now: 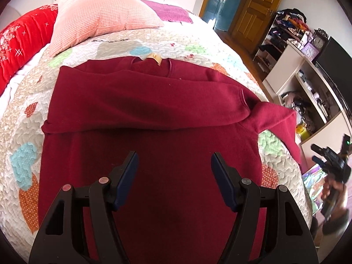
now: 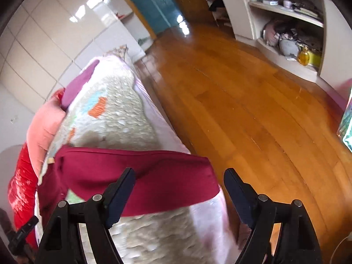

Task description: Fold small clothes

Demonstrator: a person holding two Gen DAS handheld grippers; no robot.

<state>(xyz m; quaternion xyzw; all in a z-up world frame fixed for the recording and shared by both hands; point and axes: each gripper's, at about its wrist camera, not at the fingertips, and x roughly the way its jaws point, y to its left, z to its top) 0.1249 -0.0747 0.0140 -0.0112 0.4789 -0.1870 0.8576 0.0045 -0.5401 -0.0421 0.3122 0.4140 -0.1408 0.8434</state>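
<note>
A dark red sweater (image 1: 154, 110) lies flat on the quilted bed (image 1: 26, 118), collar at the far end. Its left sleeve is folded across the chest; the right sleeve (image 1: 277, 118) hangs over the bed's right edge. My left gripper (image 1: 175, 165) is open and empty just above the sweater's lower body. My right gripper (image 2: 179, 182) is open and empty beside the bed, above the hanging sleeve (image 2: 154, 176). The right gripper also shows in the left wrist view (image 1: 330, 160) at the far right, off the bed.
A pink pillow (image 1: 99, 17) and a red pillow (image 1: 24, 41) lie at the head of the bed. Shelves (image 1: 303, 70) with clutter stand to the right. A wooden floor (image 2: 242, 110) runs along the bed's right side.
</note>
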